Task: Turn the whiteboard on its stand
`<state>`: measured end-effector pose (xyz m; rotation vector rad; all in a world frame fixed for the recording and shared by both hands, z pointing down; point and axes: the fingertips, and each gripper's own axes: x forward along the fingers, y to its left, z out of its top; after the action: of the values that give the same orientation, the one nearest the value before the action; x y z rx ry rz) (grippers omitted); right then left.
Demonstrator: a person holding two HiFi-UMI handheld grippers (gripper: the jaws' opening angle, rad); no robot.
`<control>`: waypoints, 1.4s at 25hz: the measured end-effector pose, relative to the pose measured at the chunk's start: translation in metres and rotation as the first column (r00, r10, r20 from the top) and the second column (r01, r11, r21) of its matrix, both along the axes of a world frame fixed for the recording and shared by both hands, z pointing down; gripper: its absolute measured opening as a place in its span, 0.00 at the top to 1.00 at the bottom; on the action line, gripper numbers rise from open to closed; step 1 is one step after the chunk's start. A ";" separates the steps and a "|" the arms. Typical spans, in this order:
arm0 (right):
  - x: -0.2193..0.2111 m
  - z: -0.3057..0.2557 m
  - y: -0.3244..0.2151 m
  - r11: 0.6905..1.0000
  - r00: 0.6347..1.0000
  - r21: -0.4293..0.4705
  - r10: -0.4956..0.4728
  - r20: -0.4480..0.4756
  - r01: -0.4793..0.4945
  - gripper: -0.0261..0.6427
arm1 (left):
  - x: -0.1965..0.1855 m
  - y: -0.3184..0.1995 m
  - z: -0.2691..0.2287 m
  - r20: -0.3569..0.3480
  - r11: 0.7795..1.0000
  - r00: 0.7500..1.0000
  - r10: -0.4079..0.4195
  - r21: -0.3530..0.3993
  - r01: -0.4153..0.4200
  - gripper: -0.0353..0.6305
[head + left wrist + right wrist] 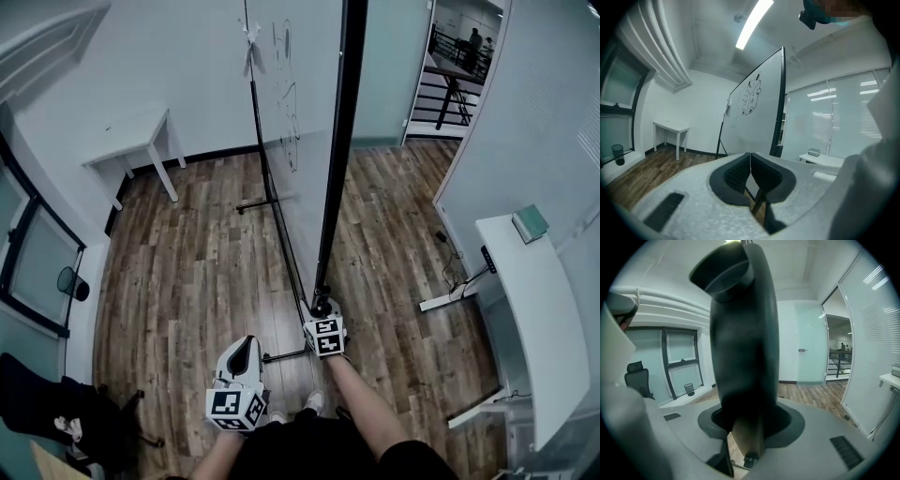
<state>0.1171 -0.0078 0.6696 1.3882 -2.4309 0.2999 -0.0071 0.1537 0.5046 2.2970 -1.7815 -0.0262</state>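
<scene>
The whiteboard (298, 141) stands on its stand on the wood floor (187, 272), edge-on to the person. The right tongs (323, 309) are clamped on the lower end of its black side frame (740, 348), probably because a grip out at the edge gives leverage for swinging it round. The right forearm reaches forward and slightly down, while the left tongs (750, 159), pressed together on nothing, hang near the person's waist.

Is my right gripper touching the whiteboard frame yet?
Touching. In the right gripper view, the right gripper has the whiteboard frame wedged between its jaws, pads pressing both sides.
</scene>
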 end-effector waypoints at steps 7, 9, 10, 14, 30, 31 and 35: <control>0.008 0.001 0.025 1.000 1.000 0.002 0.004 0.006 -0.004 0.72 | -0.002 0.006 0.002 0.000 1.000 1.000 0.016 -0.004 -0.016 0.92; 0.010 0.000 0.032 1.000 1.000 0.004 0.002 0.007 -0.003 0.72 | -0.002 0.008 0.003 -0.003 1.000 1.000 0.021 -0.005 -0.021 0.92; 0.011 0.000 0.035 1.000 1.000 0.005 0.002 0.009 -0.002 0.72 | -0.002 0.008 0.004 -0.005 1.000 1.000 0.023 -0.006 -0.023 0.92; 0.016 0.002 0.046 1.000 1.000 0.007 0.003 0.012 -0.003 0.72 | 0.000 0.009 0.007 -0.007 0.999 0.999 0.031 -0.009 -0.031 0.92; 0.026 0.007 0.082 1.000 1.000 -0.001 -0.008 0.006 0.008 0.72 | 0.014 0.008 0.020 -0.028 0.996 0.996 0.080 -0.022 -0.081 0.92; 0.026 0.006 0.085 1.000 1.000 -0.003 -0.008 0.005 0.008 0.72 | 0.015 0.008 0.020 -0.029 0.996 0.996 0.082 -0.022 -0.082 0.92; 0.027 0.004 0.095 1.000 1.000 -0.007 -0.007 0.003 0.007 0.72 | 0.016 0.005 0.017 -0.033 0.995 0.995 0.092 -0.021 -0.093 0.92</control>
<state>0.1443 0.0873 0.6732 1.3775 -2.4348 0.3086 0.0091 0.1590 0.5213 2.3466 -1.6502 -0.0266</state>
